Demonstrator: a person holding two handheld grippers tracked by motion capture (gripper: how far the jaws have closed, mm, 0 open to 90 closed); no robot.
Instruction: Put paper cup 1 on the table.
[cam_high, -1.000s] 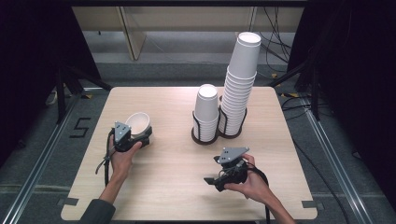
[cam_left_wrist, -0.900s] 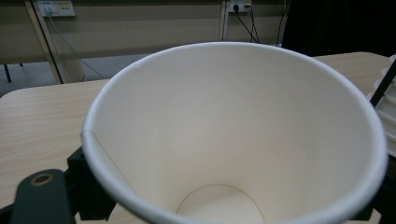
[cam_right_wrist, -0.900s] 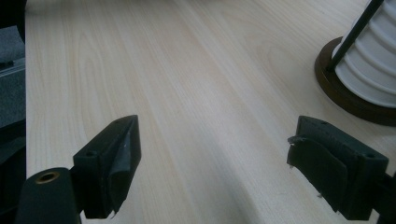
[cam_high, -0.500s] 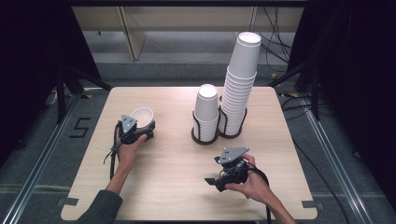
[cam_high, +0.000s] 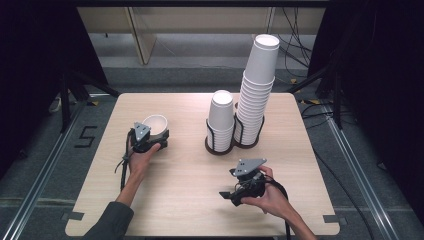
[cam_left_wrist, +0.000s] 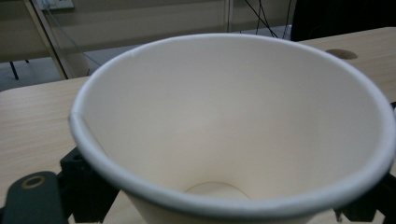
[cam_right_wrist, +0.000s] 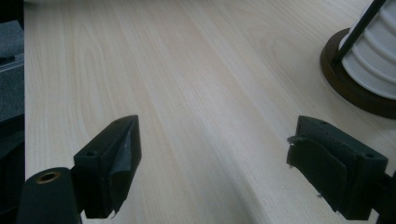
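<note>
A white paper cup stands upright, mouth up, at the left of the light wooden table. My left gripper holds it low on its wall, one black jaw on each side. In the left gripper view the cup rises right over my left gripper. Those jaws have just been opening a little, with the cup still between them and touching them. My right gripper rests low at the front right, open, pointing left. Bare wood lies between the wide jaws of my right gripper.
A dark two-ring holder stands mid-table. It carries a short stack of upside-down cups and a tall stack. Its base lies ahead and to the right of the right jaws. Dark stands flank the table.
My left hand has carried the cup a short way to the right and slightly down. The right hand and gripper have stayed where they were.
</note>
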